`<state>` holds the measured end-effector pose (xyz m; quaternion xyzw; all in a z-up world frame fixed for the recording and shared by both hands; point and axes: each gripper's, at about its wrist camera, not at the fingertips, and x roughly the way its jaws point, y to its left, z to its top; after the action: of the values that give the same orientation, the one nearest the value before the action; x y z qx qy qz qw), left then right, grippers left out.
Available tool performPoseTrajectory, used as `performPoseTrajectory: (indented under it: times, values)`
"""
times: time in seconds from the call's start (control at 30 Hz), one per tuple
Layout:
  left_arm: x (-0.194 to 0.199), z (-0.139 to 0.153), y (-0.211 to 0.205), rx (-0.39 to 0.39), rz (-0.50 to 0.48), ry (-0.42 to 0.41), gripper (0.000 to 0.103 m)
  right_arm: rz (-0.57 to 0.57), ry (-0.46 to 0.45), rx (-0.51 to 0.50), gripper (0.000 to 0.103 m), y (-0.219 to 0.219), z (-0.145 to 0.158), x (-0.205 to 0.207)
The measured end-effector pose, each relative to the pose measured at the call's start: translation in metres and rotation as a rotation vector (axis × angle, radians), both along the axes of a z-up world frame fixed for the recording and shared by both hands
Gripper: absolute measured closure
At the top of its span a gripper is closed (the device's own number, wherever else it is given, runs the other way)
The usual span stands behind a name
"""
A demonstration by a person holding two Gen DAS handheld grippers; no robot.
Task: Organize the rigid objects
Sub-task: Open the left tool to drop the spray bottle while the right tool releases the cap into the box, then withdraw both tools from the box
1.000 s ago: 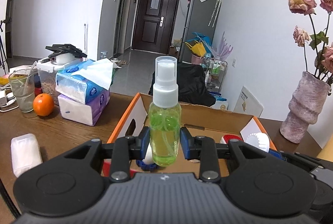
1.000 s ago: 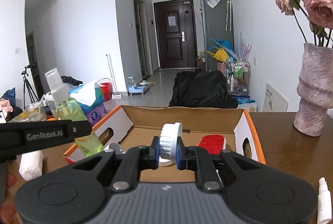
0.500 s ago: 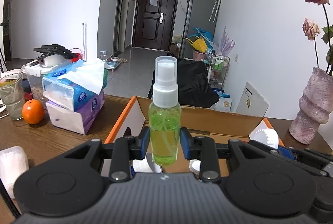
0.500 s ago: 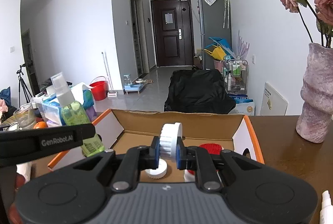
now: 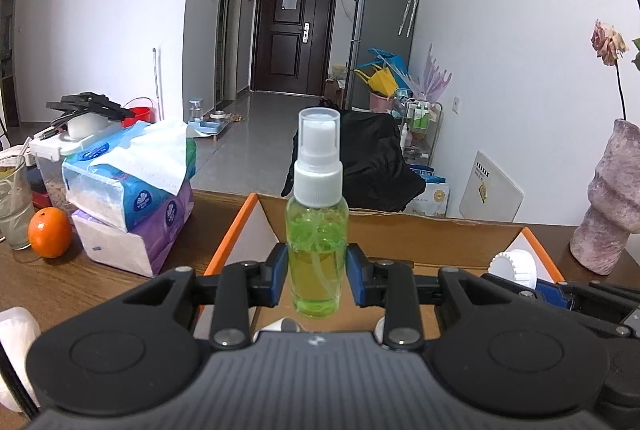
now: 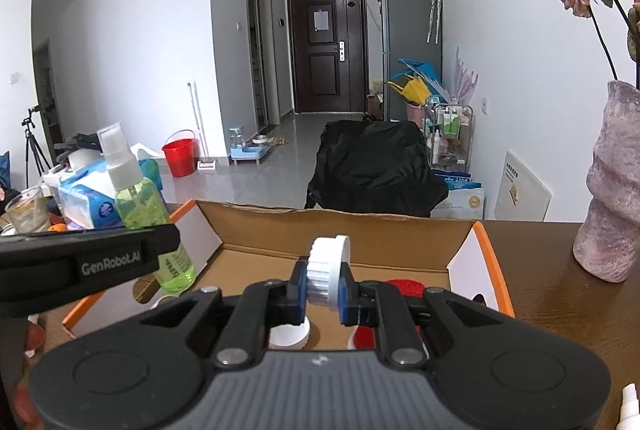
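As both hands have carried forward since a second ago, the cardboard box now sits closer under both loads. Left gripper: jaws clamped on the upright green spray bottle, held over the box's left end. Right gripper: jaws clamped on the ribbed white cap, above the box floor where a white lid and red brush lie; release likely next.

In front of me the room has white walls and a grey tiled floor. A dark door stands at the far end, a grey fridge beside it.
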<state>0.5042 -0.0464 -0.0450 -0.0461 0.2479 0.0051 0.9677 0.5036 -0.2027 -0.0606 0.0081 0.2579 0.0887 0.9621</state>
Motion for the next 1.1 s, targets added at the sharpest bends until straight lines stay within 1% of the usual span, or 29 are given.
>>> performPoseTrajectory:
  times: [0.43,0.47,0.5,0.53,0.57,0.6,0.63,0.67,0.7,0.73,0.8,1.1]
  values:
    - [0.013,-0.007,0.002,0.026,-0.012,0.030,0.071,-0.031,0.037,-0.050,0.089,0.008,-0.002,0.013]
    - [0.014,-0.007,0.003,0.031,-0.022,0.033,0.068,-0.038,0.042,-0.057,0.087,0.008,-0.002,0.014]
    - [0.013,-0.006,0.003,0.037,-0.027,0.022,0.065,-0.050,0.047,-0.069,0.082,0.010,-0.001,0.016]
    - [0.011,-0.004,0.004,0.045,-0.027,0.009,0.051,-0.062,0.055,-0.080,0.076,0.010,-0.001,0.017]
    - [0.010,-0.003,0.006,0.045,-0.018,0.001,0.031,-0.076,0.061,-0.085,0.060,0.009,0.000,0.017]
    - [0.009,-0.002,0.009,0.039,-0.004,-0.007,0.022,-0.087,0.063,-0.092,0.041,0.008,0.000,0.017]
    - [0.007,0.000,0.012,0.029,0.012,-0.024,0.014,-0.104,0.061,-0.103,0.033,0.007,0.000,0.017]
    - [0.004,0.002,0.015,0.024,0.022,-0.039,0.009,-0.119,0.053,-0.107,0.020,0.005,0.001,0.016]
    - [0.004,0.004,0.017,0.024,0.026,-0.044,0.006,-0.130,0.045,-0.107,0.012,0.003,0.002,0.015]
    - [0.003,0.006,0.018,0.023,0.030,-0.047,0.000,-0.137,0.037,-0.103,0.010,0.002,0.003,0.014]
    - [0.001,0.008,0.021,0.017,0.034,-0.063,0.000,-0.144,0.029,-0.088,0.001,-0.003,0.004,0.013]
    - [0.001,0.008,0.025,0.015,0.022,-0.036,0.000,-0.146,0.028,-0.080,0.000,-0.012,0.005,0.011]
